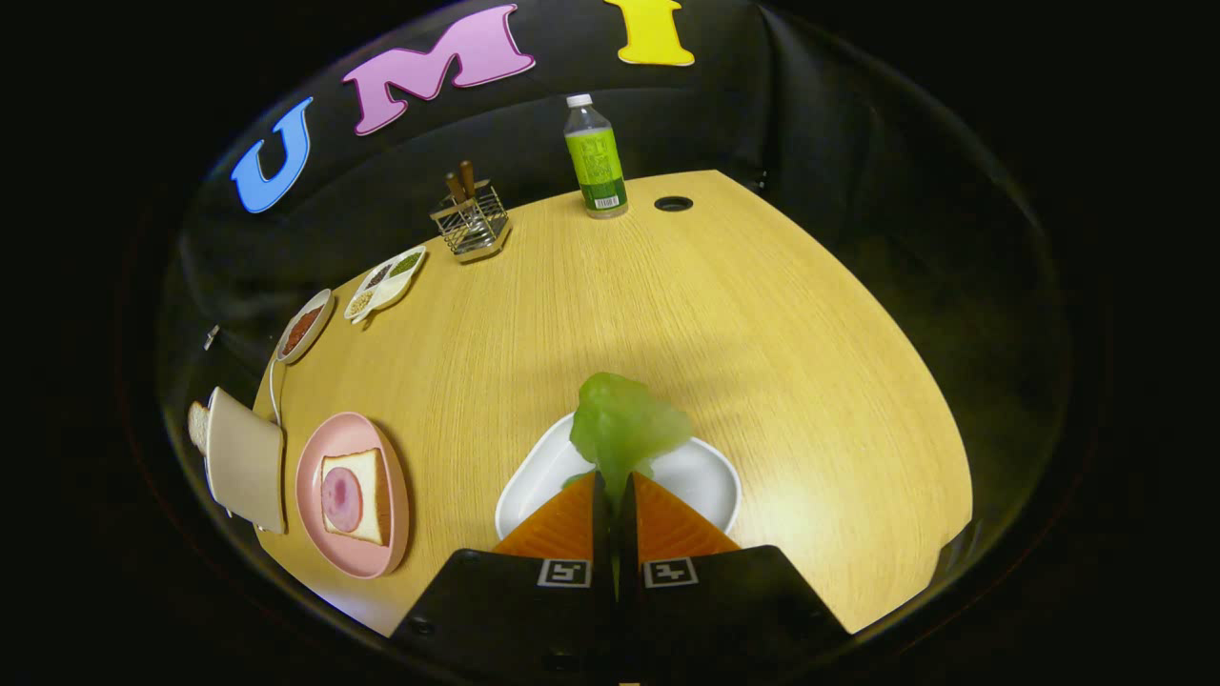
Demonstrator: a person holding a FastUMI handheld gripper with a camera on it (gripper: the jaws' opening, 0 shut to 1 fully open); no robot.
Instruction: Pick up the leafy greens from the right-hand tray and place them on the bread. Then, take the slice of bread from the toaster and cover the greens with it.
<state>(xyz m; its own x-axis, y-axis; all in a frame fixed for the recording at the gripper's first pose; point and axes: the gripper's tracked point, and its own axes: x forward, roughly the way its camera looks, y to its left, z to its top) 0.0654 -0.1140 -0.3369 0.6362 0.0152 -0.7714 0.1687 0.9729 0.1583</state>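
Lower centre of frame: hand-held gripper point(615, 495), fingers pinched tight on leafy greens point(624, 429)
Greens: rising just ahead of fingertips, above white tray point(710, 476)

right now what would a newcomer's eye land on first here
First, the leafy greens, pinched between the fingers of the hand-held gripper and standing up over the white tray. Then, off to the fingers' left, the pink plate with bread and ham, beside the toaster.

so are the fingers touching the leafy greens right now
Touching. In the gripper view both fingers are closed together on the stem end of the leafy greens, which stick up ahead of them over the white tray.
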